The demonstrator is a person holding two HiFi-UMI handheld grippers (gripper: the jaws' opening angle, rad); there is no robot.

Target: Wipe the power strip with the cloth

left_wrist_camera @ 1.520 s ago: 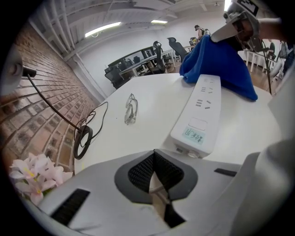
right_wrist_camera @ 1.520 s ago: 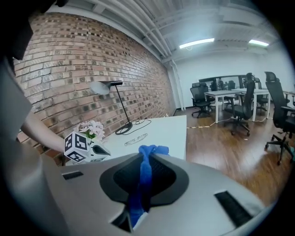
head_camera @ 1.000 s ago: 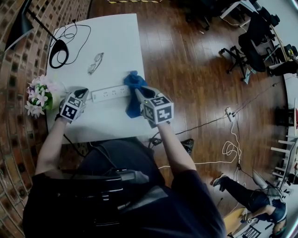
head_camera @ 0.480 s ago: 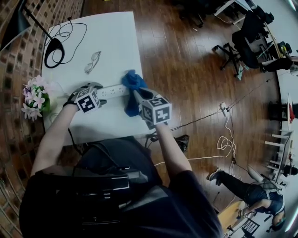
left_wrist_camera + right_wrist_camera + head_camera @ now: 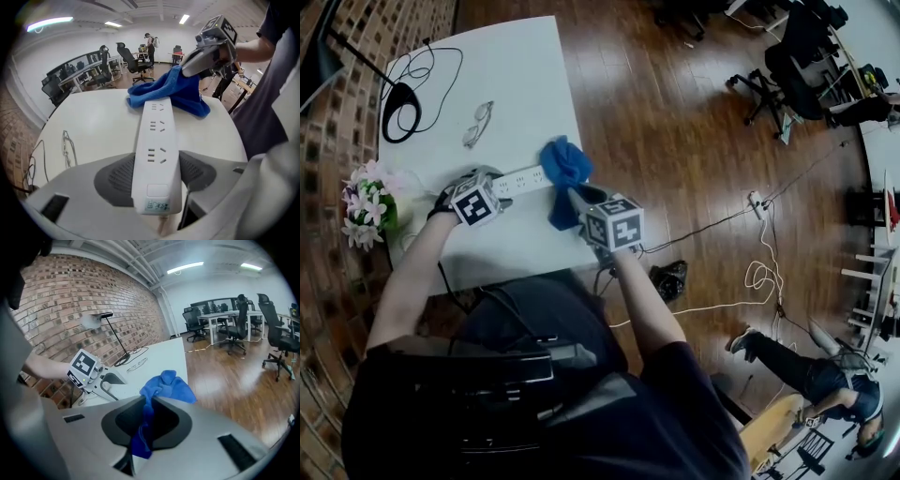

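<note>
Power strip (image 5: 154, 145) flat on white desk (image 5: 93, 117); long, white, several socket sets facing up, small label at near end, no grime visible. Left tool (image 5: 155, 171) astride that near end, jaws just been closing with the strip between them, pads looking pressed to both its sides; bracing it, apparently. Right tool (image 5: 146, 420) clamped on blue cloth (image 5: 166, 385), bunched, resting over the strip's far end. Judged early: cloth in grip, strip steadied, contact at one end only. Left to do, probably: whole run of sockets toward the braced end, then the sides.
</note>
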